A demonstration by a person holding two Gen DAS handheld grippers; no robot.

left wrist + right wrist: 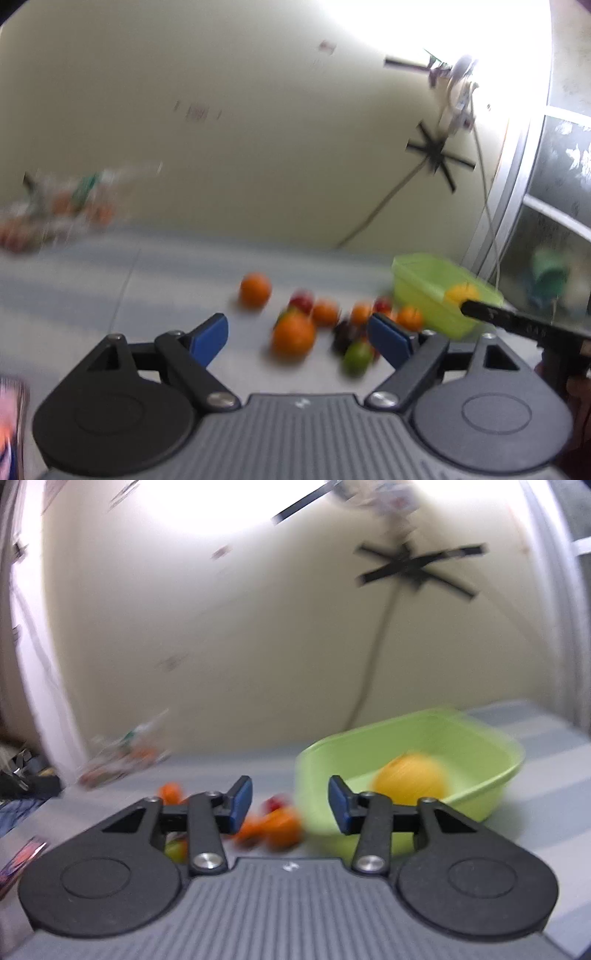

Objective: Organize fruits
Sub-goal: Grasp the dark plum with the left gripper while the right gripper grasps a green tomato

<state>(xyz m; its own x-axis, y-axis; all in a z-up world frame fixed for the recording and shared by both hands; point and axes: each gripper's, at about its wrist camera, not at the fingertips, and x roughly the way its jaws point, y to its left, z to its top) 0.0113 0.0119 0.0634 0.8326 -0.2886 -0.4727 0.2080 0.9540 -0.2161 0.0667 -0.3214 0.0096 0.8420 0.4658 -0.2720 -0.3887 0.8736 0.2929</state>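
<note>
Several fruits lie loose on the grey table: a large orange [293, 334], a lone orange [255, 290], smaller oranges [325, 312], red fruits [303, 300], a dark fruit [343, 332] and a green one [356, 356]. A green tub [441, 291] at the right holds a yellow fruit [461, 292]. My left gripper [297, 332] is open and empty above the table, near the pile. My right gripper [290, 805] is open and empty, at the tub's [472, 738] near left rim; the yellow fruit [408, 779] lies inside. Oranges [275, 829] lie left of the tub. Both views are blurred.
A clear bag with fruit [62, 210] lies at the table's far left by the wall; it also shows in the right wrist view [122, 757]. A cable [380, 206] hangs down the wall. The right tool's black arm [517, 321] crosses the tub's right side. A window [554, 184] stands at right.
</note>
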